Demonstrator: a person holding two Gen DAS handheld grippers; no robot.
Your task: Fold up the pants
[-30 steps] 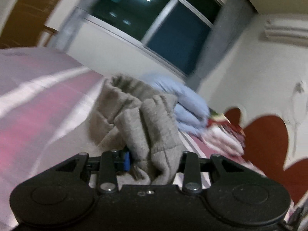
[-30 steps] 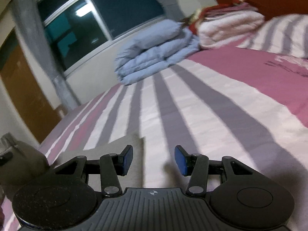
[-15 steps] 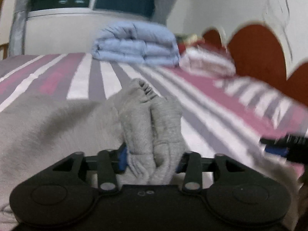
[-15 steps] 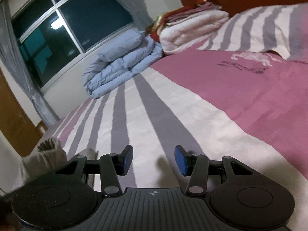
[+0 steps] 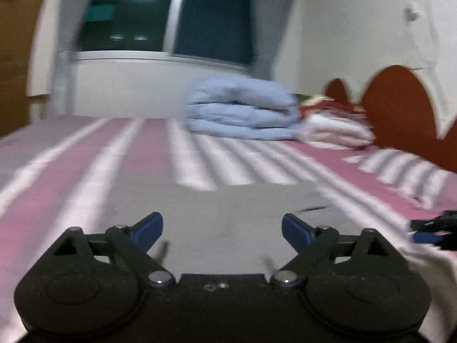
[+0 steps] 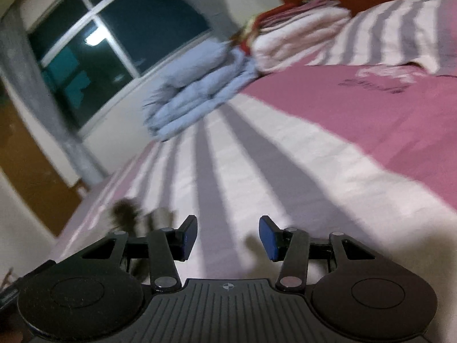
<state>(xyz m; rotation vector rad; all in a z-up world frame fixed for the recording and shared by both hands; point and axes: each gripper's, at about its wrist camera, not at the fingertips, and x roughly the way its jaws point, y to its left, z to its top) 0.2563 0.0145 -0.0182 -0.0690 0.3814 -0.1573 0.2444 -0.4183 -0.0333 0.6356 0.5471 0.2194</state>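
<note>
Grey sweatpants [image 5: 228, 217] are lying flat on the striped bed [image 5: 85, 177], under the left claw [image 5: 222, 227], which is spreading wider, pinching nothing. Right claw [image 6: 228, 238] is hanging half-spread and empty; dragging either one could be rumpling that fold.

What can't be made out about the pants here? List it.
- Left wrist view: the grey pants are motion-blurred; the left gripper, jaws opening with nothing between them, hides the near edge.
- Right wrist view: only a blurred scrap at left, behind the right gripper.
- Fold neatness: cannot tell.
</note>
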